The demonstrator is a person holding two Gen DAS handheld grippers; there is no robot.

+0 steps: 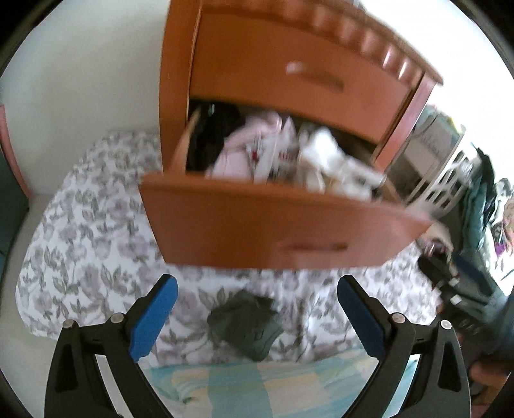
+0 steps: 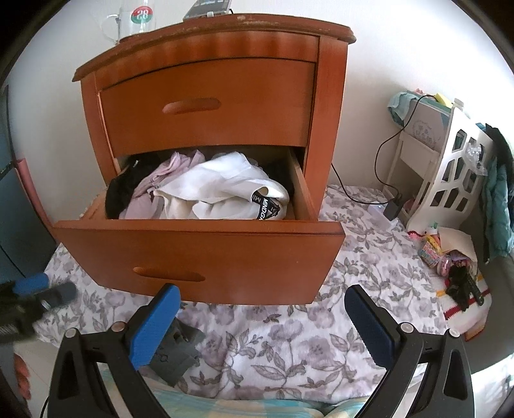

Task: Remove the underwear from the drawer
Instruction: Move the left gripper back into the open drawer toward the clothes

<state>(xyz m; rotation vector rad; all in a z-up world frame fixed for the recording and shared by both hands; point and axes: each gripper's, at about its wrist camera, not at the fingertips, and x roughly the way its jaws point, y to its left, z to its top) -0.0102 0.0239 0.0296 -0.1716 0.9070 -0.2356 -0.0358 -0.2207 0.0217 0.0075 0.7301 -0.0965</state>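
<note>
Both tools, left (image 1: 257,308) and right (image 2: 261,318), are spread and empty. The left view shows the whole gray underwear (image 1: 245,324) at 6 o'clock below the drawer (image 1: 273,222). The right view half hides it but shows a glass (image 2: 135,21) at 11.

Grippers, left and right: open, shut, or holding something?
Left gripper: open, holding nothing.
Right gripper: open, holding nothing.

My left camera looks forward and down along my own fingers, close to the open drawer (image 1: 282,222), in a blurred and tilted picture. My right camera looks down at the same drawer (image 2: 199,254) from a little more to the right. Both share the flowered sheet (image 1: 80,244) and the white shelf (image 2: 449,173).
</note>
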